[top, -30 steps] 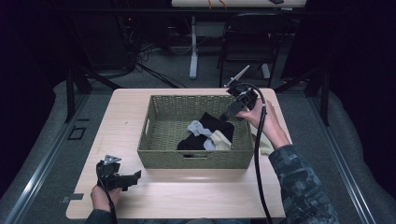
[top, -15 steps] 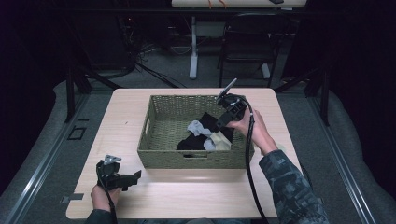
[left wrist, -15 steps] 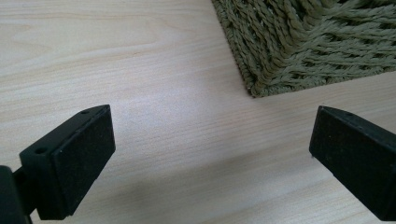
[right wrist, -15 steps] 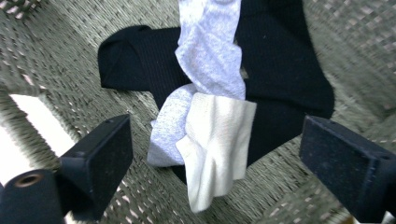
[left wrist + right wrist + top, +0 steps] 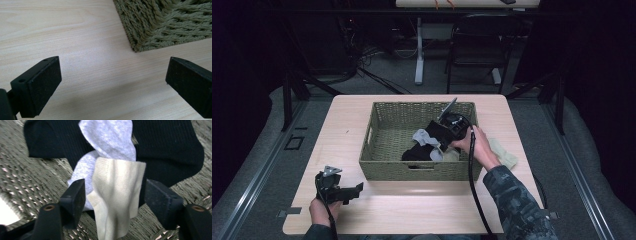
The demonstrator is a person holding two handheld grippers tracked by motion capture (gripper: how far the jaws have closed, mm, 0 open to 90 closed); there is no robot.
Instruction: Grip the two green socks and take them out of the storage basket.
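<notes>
A woven olive basket (image 5: 417, 171) stands mid-table with a grey sock (image 5: 421, 136), a black sock (image 5: 414, 152) and a cream sock inside. My right gripper (image 5: 433, 136) reaches down into it. In the right gripper view, the cream sock (image 5: 117, 195) lies between the jaws of that gripper (image 5: 115, 192), over the grey sock (image 5: 110, 137) and black sock (image 5: 170, 152). The jaws have just been closing; the sock still lies flat, unpinched. My left gripper (image 5: 356, 189) rests open near the table's front left, its jaws (image 5: 112, 77) wide over bare wood.
Another pale sock (image 5: 503, 153) lies on the table right of the basket, beside the person's right hand. A basket corner (image 5: 162, 22) sits just ahead of the left gripper. Chairs and a table leg stand on the floor beyond the far edge.
The right hand has come down and to the left from the basket's far right rim into the basket, and its jaws have narrowed around the cream sock. The left gripper has not moved.
</notes>
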